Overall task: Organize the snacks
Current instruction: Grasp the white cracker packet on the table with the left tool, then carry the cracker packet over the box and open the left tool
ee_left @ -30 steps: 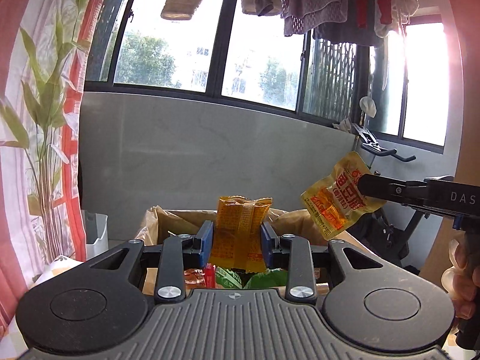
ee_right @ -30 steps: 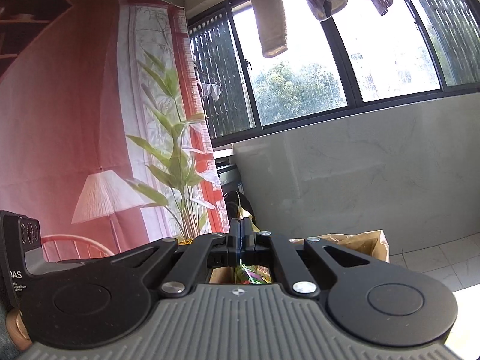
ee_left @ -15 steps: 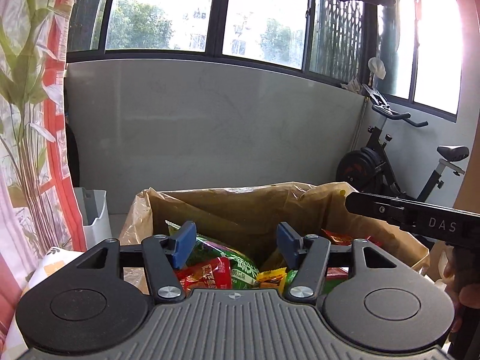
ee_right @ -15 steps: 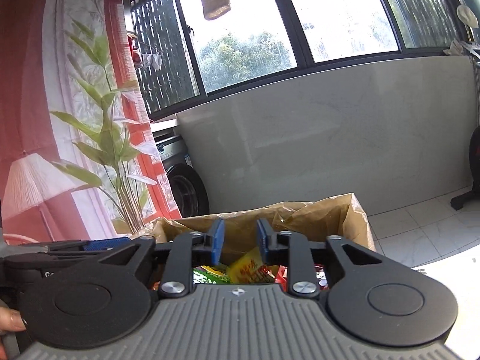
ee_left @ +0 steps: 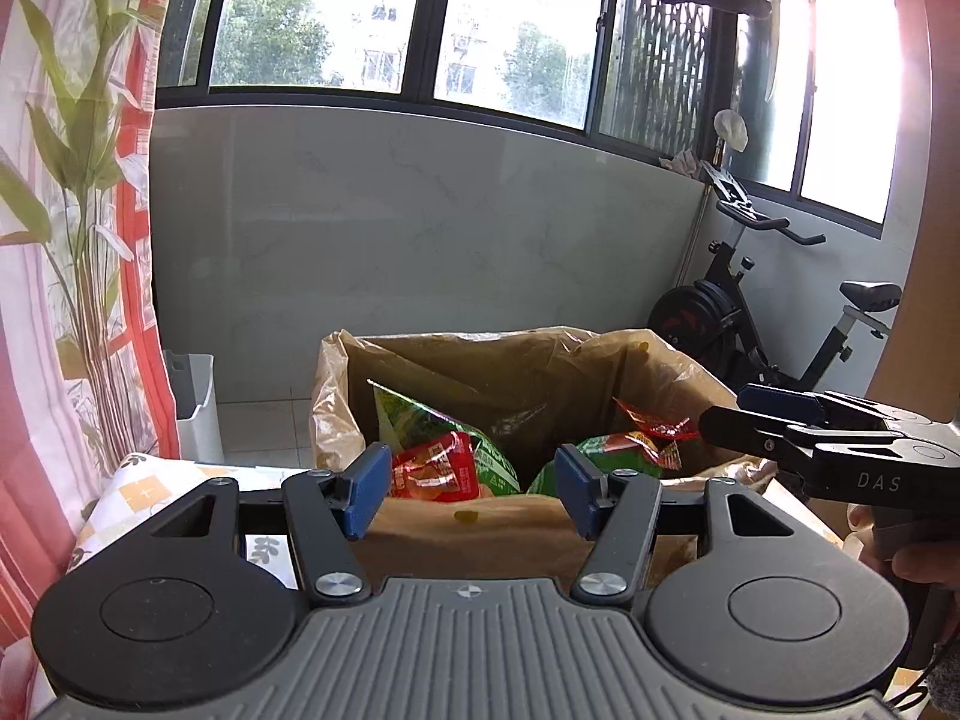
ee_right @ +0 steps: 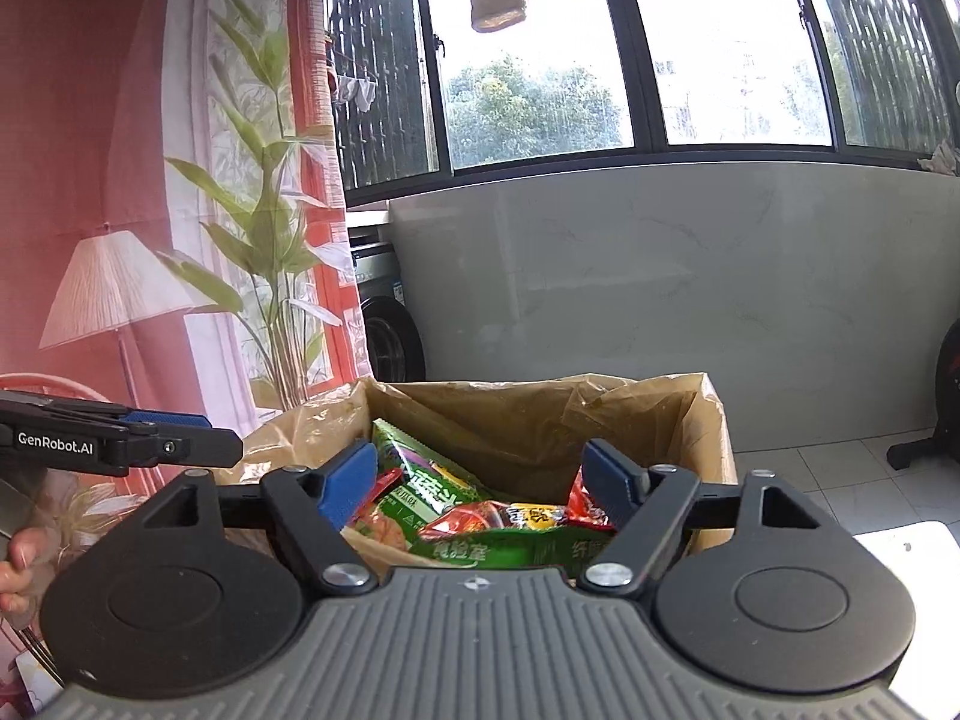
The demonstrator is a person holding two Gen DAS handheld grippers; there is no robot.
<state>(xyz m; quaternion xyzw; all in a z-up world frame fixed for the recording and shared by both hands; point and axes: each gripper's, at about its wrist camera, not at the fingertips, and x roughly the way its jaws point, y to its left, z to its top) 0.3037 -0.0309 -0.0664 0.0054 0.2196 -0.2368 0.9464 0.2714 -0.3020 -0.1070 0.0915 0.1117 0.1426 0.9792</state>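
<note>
1. Room: balcony-like space; grey marble-look wall under black-framed windows; pale tiled floor; laundry hangs above the windows; printed curtain (ee_right: 150, 210) with plant and lamp pattern left of the box.
2. Surface: table with a patterned cloth (ee_left: 144, 486) shows just left of the box; the box's base is hidden, so what it rests on is unclear.
3. Landmark: one cardboard box (ee_right: 717, 420) lined with a brown plastic bag (ee_left: 528, 378); snack packets (ee_right: 480, 516) lie inside it, green and red ones; exact count unclear, several overlap.
4. Grippers, two: left gripper (ee_left: 471, 489) in front of the box's near wall, jaws moderately wide, nothing between the blue pads; right gripper (ee_right: 480, 483) over the box's near rim, jaws opening, wide, packets seen beyond them but none clamped.
5. Each gripper appears side-on in the other's view, at the box's edge; a hand (ee_right: 18, 570) shows at each frame edge.
6. Around: one exercise bike (ee_left: 774, 324) right of the box; one white bin (ee_left: 195, 408) left of the box on the floor; one washing machine (ee_right: 384, 324) behind the box, left.
7. Obstruction: gripper bodies cover the box's front and part of its contents.
</note>
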